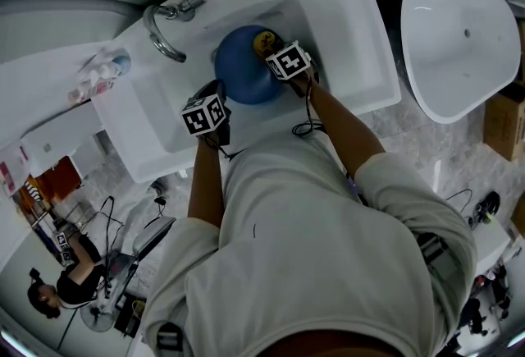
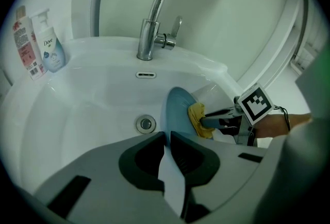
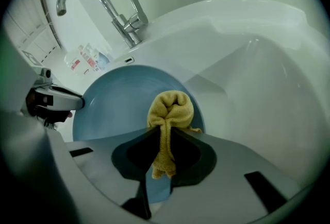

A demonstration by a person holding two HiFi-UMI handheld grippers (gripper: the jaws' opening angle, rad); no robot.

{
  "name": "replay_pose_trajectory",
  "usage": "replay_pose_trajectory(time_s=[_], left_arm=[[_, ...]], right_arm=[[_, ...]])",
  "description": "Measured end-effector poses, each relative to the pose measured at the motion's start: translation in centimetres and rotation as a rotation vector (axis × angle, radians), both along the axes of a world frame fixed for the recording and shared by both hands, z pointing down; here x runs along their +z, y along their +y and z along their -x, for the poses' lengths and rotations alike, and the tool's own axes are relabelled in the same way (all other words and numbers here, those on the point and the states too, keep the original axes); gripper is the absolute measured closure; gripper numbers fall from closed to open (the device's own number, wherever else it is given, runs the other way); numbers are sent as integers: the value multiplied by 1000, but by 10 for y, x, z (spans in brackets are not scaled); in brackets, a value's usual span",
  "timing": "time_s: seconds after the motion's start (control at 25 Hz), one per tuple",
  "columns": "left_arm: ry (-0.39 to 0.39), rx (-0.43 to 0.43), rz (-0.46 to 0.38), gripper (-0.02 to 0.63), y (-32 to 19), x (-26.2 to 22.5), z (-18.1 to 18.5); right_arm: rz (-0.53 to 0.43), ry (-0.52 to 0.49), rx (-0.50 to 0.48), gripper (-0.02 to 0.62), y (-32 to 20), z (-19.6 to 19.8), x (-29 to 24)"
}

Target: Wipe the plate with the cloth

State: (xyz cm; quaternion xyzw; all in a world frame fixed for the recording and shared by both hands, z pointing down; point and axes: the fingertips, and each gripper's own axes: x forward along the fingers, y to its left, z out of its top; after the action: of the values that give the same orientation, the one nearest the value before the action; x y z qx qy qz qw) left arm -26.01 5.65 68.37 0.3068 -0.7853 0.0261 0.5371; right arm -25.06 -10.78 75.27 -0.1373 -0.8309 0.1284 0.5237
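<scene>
A round matte blue plate (image 3: 116, 102) and a mustard-yellow terry cloth (image 3: 171, 107) show against a glossy white ceramic sink (image 2: 67, 115) with a shiny chrome tap (image 2: 154, 6). The left tool (image 2: 168, 138) and right tool (image 3: 165, 134) are grey plastic, each bearing a cube (image 1: 203, 114) patterned with black-and-white squares.

Rough terry cloth (image 3: 170, 107) on a smooth plate (image 3: 118, 104) (glossy sink (image 2: 77, 115), shiny metal faucet (image 2: 154, 12)).
</scene>
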Motion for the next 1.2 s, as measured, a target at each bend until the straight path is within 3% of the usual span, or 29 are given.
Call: replay_pose_trajectory(time_s=[0.36, 0.6, 1.2], left_arm=[[-2, -2, 0, 555, -1, -1, 0], [12, -18, -4, 555, 1, 0, -1], [40, -47, 3, 557, 9, 5, -3]], right_arm=[[79, -152, -85, 535, 47, 30, -30], [117, -211, -240, 535, 90, 20, -48], [129, -174, -595, 535, 141, -44, -45]])
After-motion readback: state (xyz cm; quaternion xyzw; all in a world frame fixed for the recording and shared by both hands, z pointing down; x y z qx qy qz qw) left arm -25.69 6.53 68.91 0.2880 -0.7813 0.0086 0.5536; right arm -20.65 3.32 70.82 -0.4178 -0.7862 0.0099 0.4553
